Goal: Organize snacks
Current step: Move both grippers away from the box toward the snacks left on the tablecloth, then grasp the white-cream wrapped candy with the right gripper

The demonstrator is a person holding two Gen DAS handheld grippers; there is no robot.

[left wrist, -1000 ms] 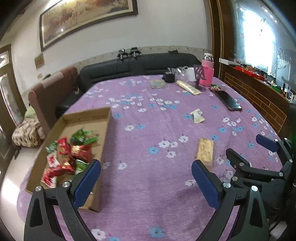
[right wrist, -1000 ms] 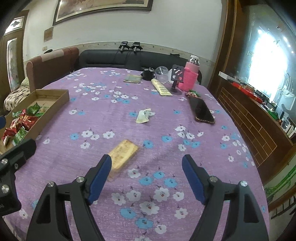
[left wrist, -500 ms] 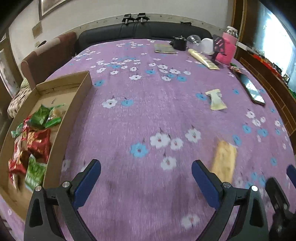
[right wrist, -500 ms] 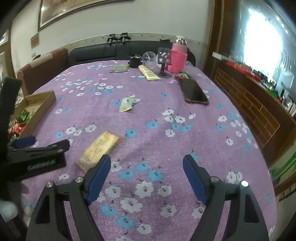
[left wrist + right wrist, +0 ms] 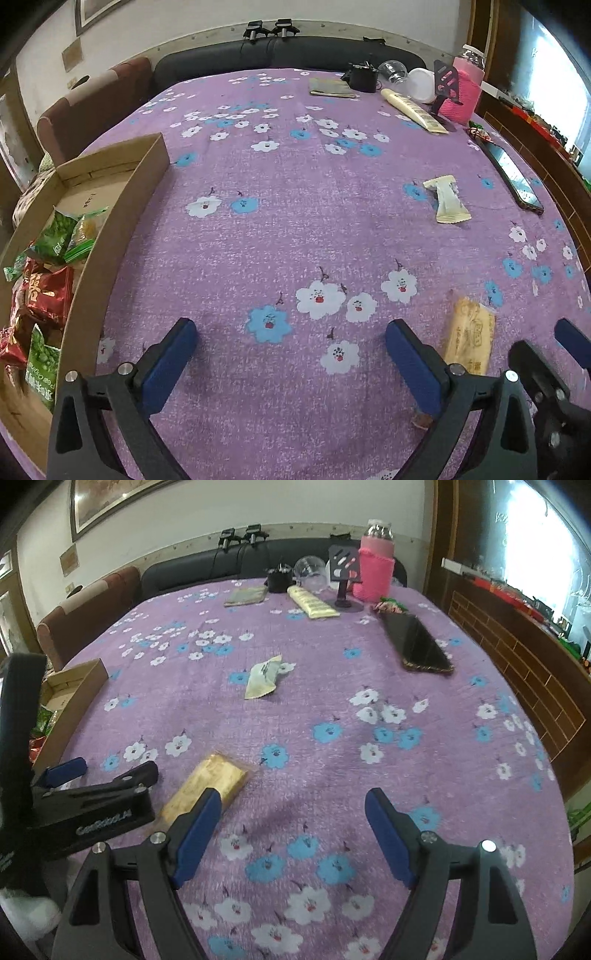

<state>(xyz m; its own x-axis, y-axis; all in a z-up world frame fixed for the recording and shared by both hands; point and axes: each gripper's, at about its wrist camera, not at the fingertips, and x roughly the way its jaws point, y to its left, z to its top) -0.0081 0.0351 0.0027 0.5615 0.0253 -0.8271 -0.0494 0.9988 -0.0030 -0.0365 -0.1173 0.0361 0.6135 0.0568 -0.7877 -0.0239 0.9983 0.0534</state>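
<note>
A golden snack bar [image 5: 207, 788] [image 5: 471, 338] lies flat on the purple flowered tablecloth. My right gripper [image 5: 293, 830] hangs open just right of it, its left fingertip over the bar's near end. My left gripper [image 5: 291, 358] is open and empty, left of the bar. In the right wrist view the left gripper [image 5: 94, 777] shows at the left. A pale wrapped snack [image 5: 447, 199] [image 5: 264, 677] rests farther out. The cardboard box [image 5: 122, 206] at the left holds several red and green snack packets [image 5: 48, 291].
A black phone [image 5: 415, 642] [image 5: 511, 177] lies on the right side of the table. At the far edge stand a pink-sleeved bottle [image 5: 375, 566], a phone stand [image 5: 345, 576], a cream tube [image 5: 312, 603], a clear cup and a black pot. A sofa lies beyond.
Both grippers have sunk toward the cloth and tipped downward. The left gripper slid forward past the box; the right closed in beside the golden bar. Both stayed open.
</note>
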